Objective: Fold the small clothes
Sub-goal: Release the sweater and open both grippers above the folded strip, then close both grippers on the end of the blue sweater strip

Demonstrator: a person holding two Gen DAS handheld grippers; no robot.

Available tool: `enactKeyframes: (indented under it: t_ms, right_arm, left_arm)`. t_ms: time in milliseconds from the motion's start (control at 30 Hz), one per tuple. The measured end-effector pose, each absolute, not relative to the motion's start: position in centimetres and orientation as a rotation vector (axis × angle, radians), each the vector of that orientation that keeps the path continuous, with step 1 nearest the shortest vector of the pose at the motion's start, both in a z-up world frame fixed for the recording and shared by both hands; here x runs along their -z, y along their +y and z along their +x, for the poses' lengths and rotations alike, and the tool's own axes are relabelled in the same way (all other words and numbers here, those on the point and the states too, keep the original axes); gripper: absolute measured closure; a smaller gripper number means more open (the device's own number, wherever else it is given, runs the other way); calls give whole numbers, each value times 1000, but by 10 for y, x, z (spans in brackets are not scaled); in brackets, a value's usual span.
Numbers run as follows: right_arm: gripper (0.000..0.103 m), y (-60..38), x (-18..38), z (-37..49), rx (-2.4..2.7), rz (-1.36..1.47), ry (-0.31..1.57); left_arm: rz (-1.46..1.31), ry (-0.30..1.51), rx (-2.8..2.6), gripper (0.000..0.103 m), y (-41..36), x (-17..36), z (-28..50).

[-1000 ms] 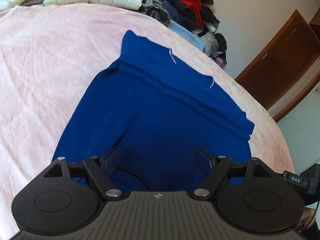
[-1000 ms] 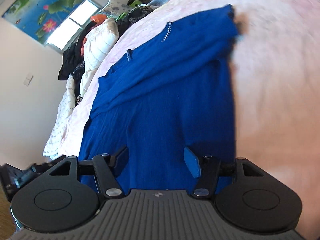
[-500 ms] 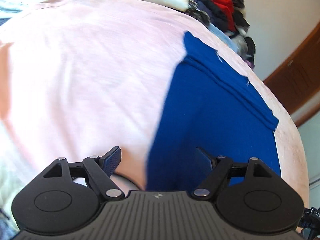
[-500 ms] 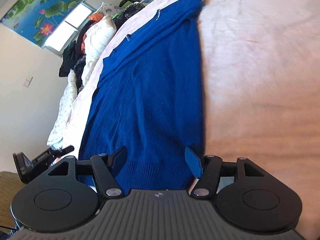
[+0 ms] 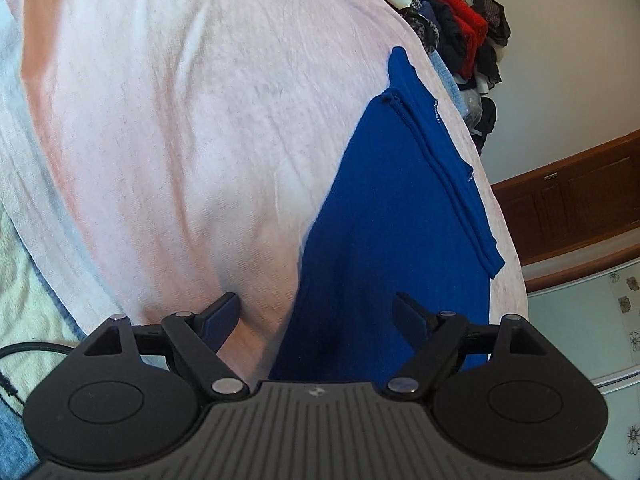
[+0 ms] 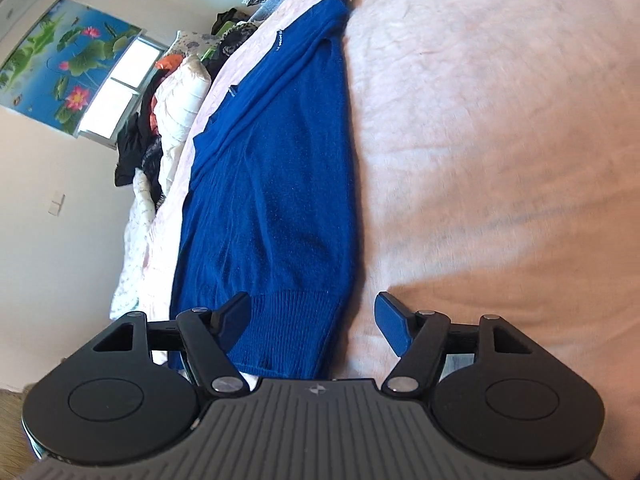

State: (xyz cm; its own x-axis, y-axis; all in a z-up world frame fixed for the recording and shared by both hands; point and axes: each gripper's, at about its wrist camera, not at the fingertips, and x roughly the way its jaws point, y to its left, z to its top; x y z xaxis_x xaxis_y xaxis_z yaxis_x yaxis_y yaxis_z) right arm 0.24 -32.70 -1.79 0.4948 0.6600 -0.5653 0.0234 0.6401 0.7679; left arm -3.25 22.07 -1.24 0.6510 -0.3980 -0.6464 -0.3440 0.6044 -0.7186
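Observation:
A dark blue knit sweater [image 5: 392, 216] lies flat on the pink bedsheet [image 5: 180, 120], with its sleeves folded across the far end. My left gripper [image 5: 316, 312] is open and empty above the sweater's near left edge. In the right wrist view the sweater [image 6: 276, 200] runs away from me, ribbed hem nearest. My right gripper [image 6: 312, 312] is open and empty over the hem's right corner, one finger over the hem and the other over the bedsheet [image 6: 500, 140].
A pile of clothes [image 5: 464, 28] and a white padded jacket [image 6: 176, 104] lie at the far end of the bed. A wooden door [image 5: 576, 208] stands to the right. The bed edge and a light towel [image 5: 24, 280] show at the left.
Both grippers have swung outward, the left toward the sweater's left edge, the right toward its right hem corner. Both stay open. The sweater has not moved.

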Motion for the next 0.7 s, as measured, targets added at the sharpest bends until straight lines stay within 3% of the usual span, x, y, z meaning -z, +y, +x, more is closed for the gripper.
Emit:
enactKeyframes:
  t_ms: [533,633,667,700]
  right_arm:
    - [21,-325,31,7,-507,938,1010]
    - [21,-324,34,8,-528,966,1028]
    - [21,-324,34,8,-531,971,1039]
    - [21,-323,34,8,-536,978,1051]
  left_arm:
    - [-1123,921,276,20,215,24,-11]
    - [-1079,961,285,30,207,24,-3]
    - [-1063,972,289,44,204,25,-2]
    - [-1048,987,294,52,202,26,-1]
